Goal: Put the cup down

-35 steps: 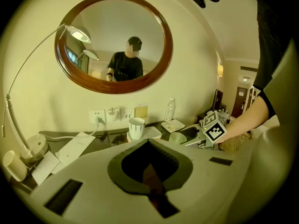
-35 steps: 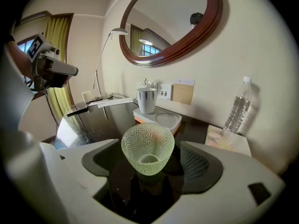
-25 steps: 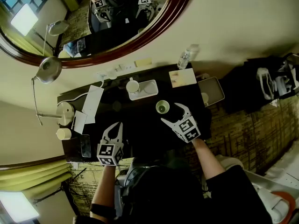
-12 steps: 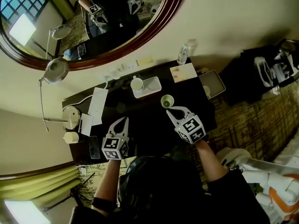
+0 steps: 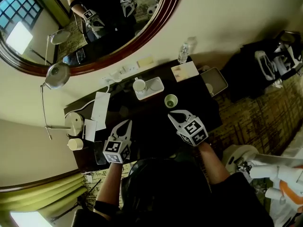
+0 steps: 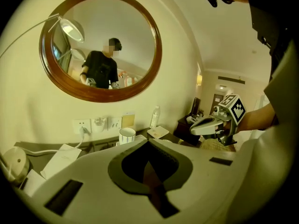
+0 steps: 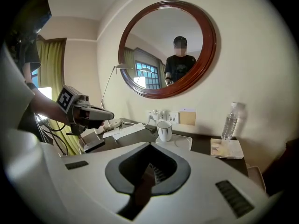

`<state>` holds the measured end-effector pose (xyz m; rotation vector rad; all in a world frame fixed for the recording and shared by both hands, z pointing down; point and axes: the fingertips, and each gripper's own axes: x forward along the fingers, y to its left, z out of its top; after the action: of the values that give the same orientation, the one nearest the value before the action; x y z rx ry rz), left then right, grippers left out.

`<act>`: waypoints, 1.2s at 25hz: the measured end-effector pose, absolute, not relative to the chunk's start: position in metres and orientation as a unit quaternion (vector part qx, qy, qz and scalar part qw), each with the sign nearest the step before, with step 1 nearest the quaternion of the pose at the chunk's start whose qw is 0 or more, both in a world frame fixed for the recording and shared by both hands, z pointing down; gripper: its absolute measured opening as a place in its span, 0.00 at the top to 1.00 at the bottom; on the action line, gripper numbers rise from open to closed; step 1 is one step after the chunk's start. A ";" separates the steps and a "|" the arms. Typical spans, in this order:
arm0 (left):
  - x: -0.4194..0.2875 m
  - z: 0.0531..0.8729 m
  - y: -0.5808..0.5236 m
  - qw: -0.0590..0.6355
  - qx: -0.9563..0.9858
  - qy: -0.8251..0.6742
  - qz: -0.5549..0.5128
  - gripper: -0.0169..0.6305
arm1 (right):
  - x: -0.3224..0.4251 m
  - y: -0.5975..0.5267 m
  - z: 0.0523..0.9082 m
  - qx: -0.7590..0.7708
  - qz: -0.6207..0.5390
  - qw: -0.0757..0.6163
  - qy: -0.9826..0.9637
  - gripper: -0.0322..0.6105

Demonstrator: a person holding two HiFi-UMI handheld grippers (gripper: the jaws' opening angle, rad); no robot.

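Note:
A small green cup [image 5: 171,100] stands upright on the dark table [image 5: 151,122], just right of the white tray. My right gripper [image 5: 172,114] hovers a little short of the cup on my side, shut and empty; its closed jaws fill the right gripper view [image 7: 150,144]. My left gripper [image 5: 126,124] hangs over the table's left part, also shut and empty [image 6: 148,141]. Neither gripper view shows the cup, which is hidden behind the jaws.
A white mug [image 5: 139,84] sits on a white tray [image 5: 155,86] at the back. A water bottle [image 5: 184,54], a card [image 5: 185,71] and a grey tray [image 5: 214,82] lie at the back right. Papers [image 5: 100,110] and a lamp base [image 5: 74,123] sit at the left.
The right gripper stood open right by the cup; its jaws have since closed with nothing in them and it has drawn back toward me. The cup stays put.

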<state>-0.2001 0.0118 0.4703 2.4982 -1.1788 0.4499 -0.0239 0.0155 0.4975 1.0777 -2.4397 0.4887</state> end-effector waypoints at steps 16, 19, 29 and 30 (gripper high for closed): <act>-0.176 0.482 -0.041 0.202 0.875 -0.394 0.197 0.50 | -0.039 0.018 0.499 0.383 0.198 0.212 -0.877 0.94; -0.171 0.506 -0.065 0.196 0.883 -0.375 0.204 0.35 | -0.049 0.018 0.498 0.372 0.200 0.212 -0.881 0.94; -0.143 0.561 -0.146 0.200 0.869 -0.356 0.279 0.13 | -0.069 0.006 0.511 0.361 0.217 0.215 -0.881 0.94; -0.141 0.568 -0.153 0.195 0.869 -0.354 0.285 0.11 | -0.070 0.005 0.514 0.361 0.220 0.218 -0.880 0.94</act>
<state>-0.1405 -0.1534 0.5684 2.4355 -0.9923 0.7986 -0.0700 0.0045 0.5140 0.9990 -2.4368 0.6088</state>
